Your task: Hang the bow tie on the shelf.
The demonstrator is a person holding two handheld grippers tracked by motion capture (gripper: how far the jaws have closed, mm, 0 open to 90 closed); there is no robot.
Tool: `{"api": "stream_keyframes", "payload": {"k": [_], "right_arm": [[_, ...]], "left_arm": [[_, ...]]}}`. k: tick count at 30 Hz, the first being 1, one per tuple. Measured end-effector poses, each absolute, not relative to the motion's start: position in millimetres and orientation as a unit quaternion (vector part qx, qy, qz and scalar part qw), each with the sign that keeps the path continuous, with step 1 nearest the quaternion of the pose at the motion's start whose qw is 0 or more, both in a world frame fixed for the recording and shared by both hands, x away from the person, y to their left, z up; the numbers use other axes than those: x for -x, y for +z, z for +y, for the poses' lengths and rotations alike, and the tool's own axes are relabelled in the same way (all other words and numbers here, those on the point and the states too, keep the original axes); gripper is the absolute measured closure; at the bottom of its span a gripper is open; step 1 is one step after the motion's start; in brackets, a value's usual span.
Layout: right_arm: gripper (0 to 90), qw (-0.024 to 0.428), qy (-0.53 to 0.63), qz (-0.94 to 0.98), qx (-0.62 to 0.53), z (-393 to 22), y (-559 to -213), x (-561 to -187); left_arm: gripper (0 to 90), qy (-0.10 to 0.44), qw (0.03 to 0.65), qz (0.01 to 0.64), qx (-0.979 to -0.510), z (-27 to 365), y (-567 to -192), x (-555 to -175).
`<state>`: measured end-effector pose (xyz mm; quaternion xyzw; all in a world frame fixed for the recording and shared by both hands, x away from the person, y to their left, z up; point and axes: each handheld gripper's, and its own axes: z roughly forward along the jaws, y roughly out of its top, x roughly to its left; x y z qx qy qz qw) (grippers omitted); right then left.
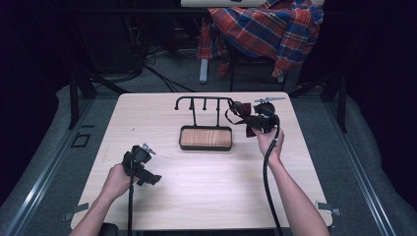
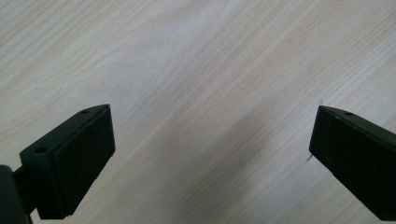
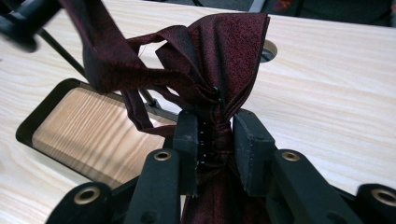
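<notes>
Dark-red patterned fabric bow tie [image 3: 219,60] sits clenched at its knot between the jaws of the right gripper [image 3: 215,144], its strap looped toward the black metal rack with a wooden tray base [image 1: 205,137] on the pale wooden table [image 1: 211,196]. Near the table's left front, the left gripper [image 2: 210,149] hovers with jaws spread wide, grasping nothing.

Stand [image 1: 204,129] sits mid-table [image 1: 206,196], toward the far edge. Bow tie [image 1: 241,110] at the stand's right rail end, right gripper [image 1: 247,119] just beside it. Left gripper [image 1: 153,178] well left of the stand, nearer the person.
</notes>
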<state>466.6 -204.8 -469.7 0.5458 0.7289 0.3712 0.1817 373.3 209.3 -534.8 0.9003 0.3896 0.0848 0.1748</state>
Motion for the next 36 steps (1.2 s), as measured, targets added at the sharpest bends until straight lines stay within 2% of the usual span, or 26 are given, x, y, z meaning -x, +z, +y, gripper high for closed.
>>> {"api": "stream_keyframes", "payload": {"k": [13,20,24,36], "right_arm": [[70.5,0.147,0.367,0.721,-0.569,-202.8,-489.4,-480.4],[66.7,0.127,0.371,0.723,-0.569,-199.0,-495.9,-482.7],[68.0,0.119,0.366,0.727,-0.569,-197.3,-496.9,-482.3],[68.0,0.118,0.362,0.741,-0.553,-192.3,-497.0,-478.6]], "left_arm": [[0.2,0.085,0.175,0.389,-0.9,209.1,-534.9,-373.2],[0.2,0.085,0.176,0.39,-0.9,208.8,-534.9,-372.8],[0.2,0.084,0.175,0.389,-0.901,208.6,-534.8,-372.9],[0.2,0.083,0.174,0.387,-0.902,208.3,-534.8,-372.8]]}}
